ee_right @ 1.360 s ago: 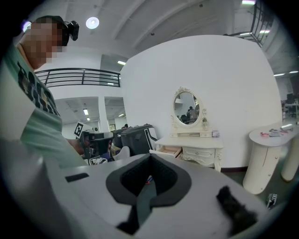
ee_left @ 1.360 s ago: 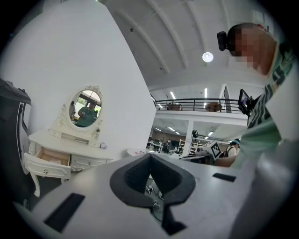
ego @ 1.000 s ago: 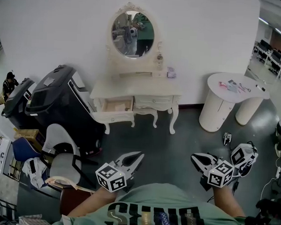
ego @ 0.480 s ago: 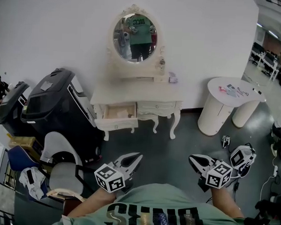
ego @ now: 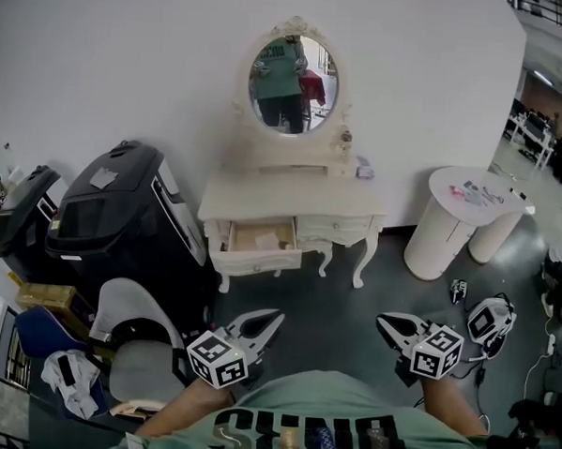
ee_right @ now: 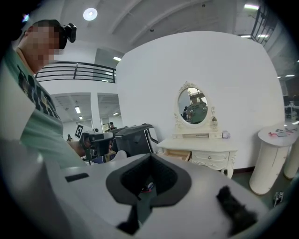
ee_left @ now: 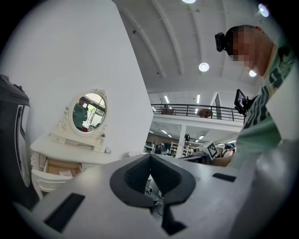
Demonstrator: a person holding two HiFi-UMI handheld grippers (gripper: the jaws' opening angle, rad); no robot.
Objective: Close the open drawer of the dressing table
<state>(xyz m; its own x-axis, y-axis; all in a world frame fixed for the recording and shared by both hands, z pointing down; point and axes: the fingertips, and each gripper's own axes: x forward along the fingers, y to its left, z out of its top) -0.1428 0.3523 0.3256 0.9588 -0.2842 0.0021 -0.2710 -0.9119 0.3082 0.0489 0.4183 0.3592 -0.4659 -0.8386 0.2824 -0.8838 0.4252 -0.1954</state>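
The cream dressing table (ego: 296, 202) with an oval mirror (ego: 292, 71) stands against the white wall, well ahead of me. Its left drawer (ego: 258, 249) is pulled out, with a slip of paper inside. My left gripper (ego: 276, 316) is low in the head view, shut and empty, pointing toward the table across the grey floor. My right gripper (ego: 382, 320) is level with it at the right, also shut and empty. The left gripper view shows the open drawer (ee_left: 52, 171) far off at the left. In the right gripper view the dressing table (ee_right: 201, 150) stands beyond the shut jaws.
A large black machine (ego: 121, 220) stands left of the dressing table, with a grey chair (ego: 139, 338) in front of it. A white round side table (ego: 469, 215) stands at the right. A black-and-white device (ego: 490, 322) and cables lie on the floor by my right gripper.
The dressing table now looks larger and has shifted right in the head view as I moved toward it. Both grippers came forward with me, still shut.
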